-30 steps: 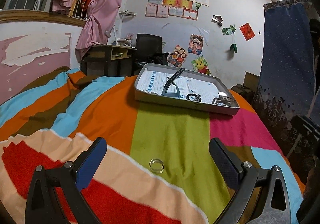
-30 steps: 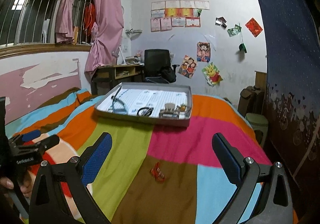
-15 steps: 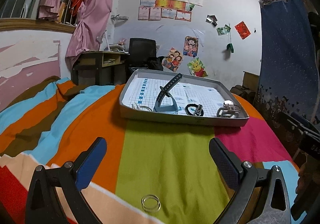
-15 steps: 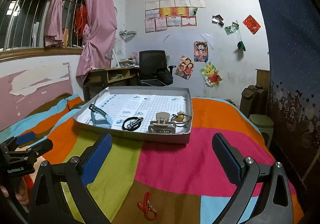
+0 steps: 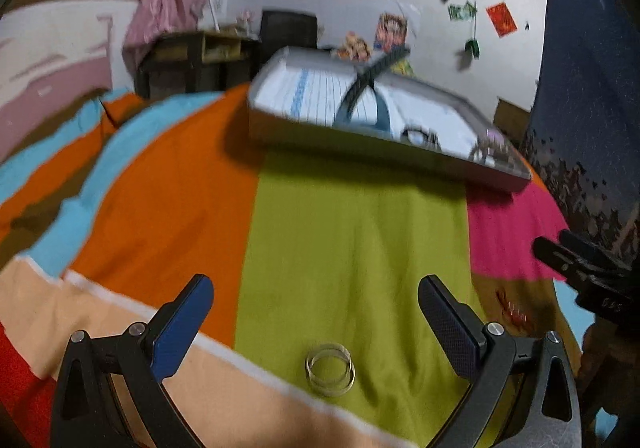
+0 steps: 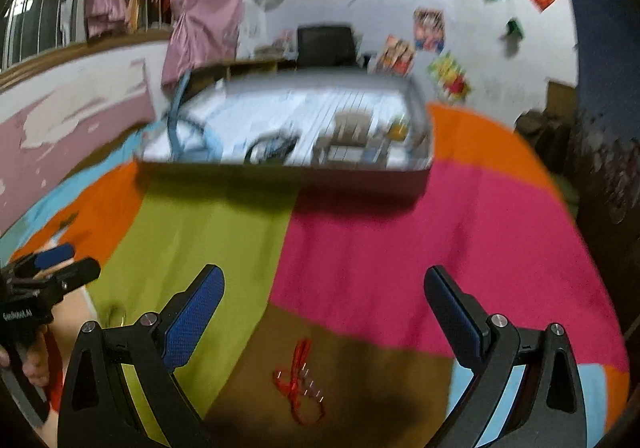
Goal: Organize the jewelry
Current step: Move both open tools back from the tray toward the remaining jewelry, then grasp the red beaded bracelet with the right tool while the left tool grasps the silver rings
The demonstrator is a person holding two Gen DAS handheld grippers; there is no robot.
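Note:
A clear bangle [image 5: 330, 368] lies on the green stripe of the bedspread, just ahead of and between the fingers of my open left gripper [image 5: 316, 294]. A red string bracelet [image 6: 299, 380] lies on the brown patch, low between the fingers of my open right gripper [image 6: 324, 288]; it also shows as the red bracelet [image 5: 510, 310] at the right of the left wrist view. Farther back sits a grey tray [image 5: 360, 143], the same tray [image 6: 280, 171] in the right wrist view, holding a watch [image 5: 364, 91], a dark bracelet [image 6: 268, 147] and a hair clip [image 6: 348, 131]. Both views are blurred.
The striped bedspread [image 5: 352, 240] covers the bed. The right gripper's tip [image 5: 576, 264] pokes in at the right; the left gripper [image 6: 44, 276] and a hand show at the left. A desk and chair [image 6: 326, 45] stand by the far wall, with a dark curtain [image 5: 592, 87] on the right.
Both cameras have tipped down toward the bedspread. The clear bangle now sits higher between the left fingers, and the red bracelet sits higher between the right fingers. Both grippers stay open.

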